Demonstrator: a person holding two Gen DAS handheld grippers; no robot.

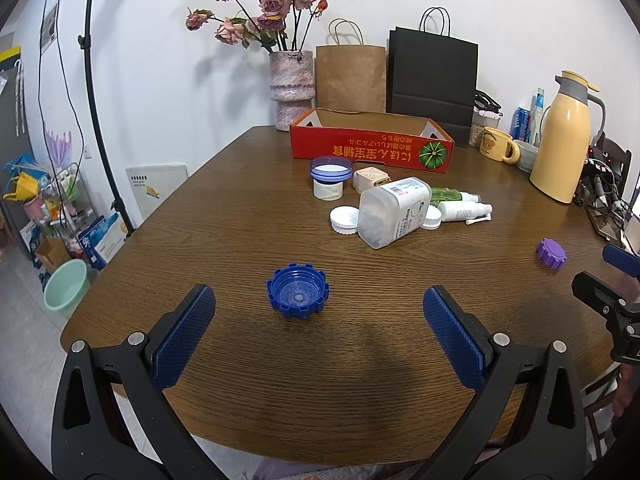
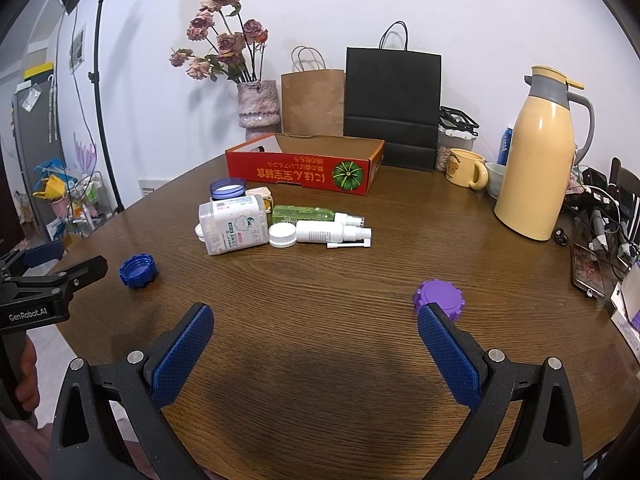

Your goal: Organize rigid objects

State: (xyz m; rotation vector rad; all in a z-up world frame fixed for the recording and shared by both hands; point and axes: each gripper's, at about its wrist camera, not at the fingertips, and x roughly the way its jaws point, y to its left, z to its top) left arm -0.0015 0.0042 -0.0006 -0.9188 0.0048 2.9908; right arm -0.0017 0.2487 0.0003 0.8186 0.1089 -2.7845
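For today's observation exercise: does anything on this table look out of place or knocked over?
Yes. The clear plastic jar lies on its side beside two toppled spray bottles. A blue cap and a purple cap sit loose, apart from any container.

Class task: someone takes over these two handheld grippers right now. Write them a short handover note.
Left gripper: open, empty, blue cap just ahead, between its fingers.
Right gripper: open, empty, purple cap at its right fingertip.
Mid-table pile: clear tub on its side, white caps, green bottle, white spray bottle, small jar.
Red box behind looks empty.
Done: nothing boxed.
Left: everything.
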